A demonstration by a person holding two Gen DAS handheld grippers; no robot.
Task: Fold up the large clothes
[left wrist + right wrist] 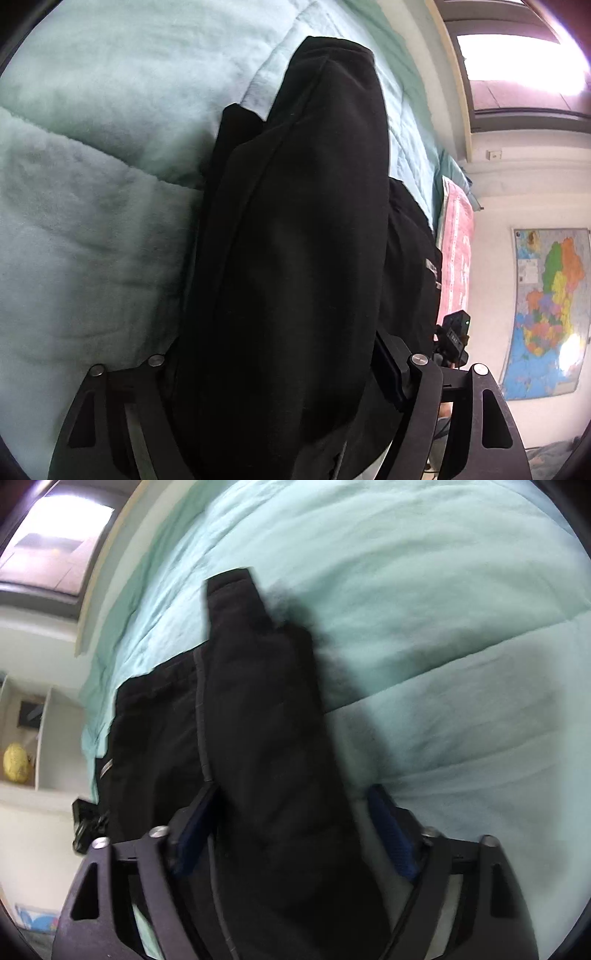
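Note:
A large black garment (295, 240) lies on a pale green quilt (92, 184). In the left wrist view a thick fold of it fills the space between my left gripper's (280, 373) jaws, which stand wide apart around it; the left finger is hidden by cloth. In the right wrist view a long black fold (266, 738) runs up between my right gripper's (295, 827) blue-padded fingers (391, 834); they stand apart, with a gap on the right side. More of the garment (155, 738) lies flat to the left.
The quilt (443, 627) covers the bed on all sides. A pink patterned cloth (458, 251) lies at the bed's edge. A wall map (546, 310) hangs to the right. The other gripper (454, 339) shows beyond the garment. White shelves with a yellow ball (16, 762) stand to the left.

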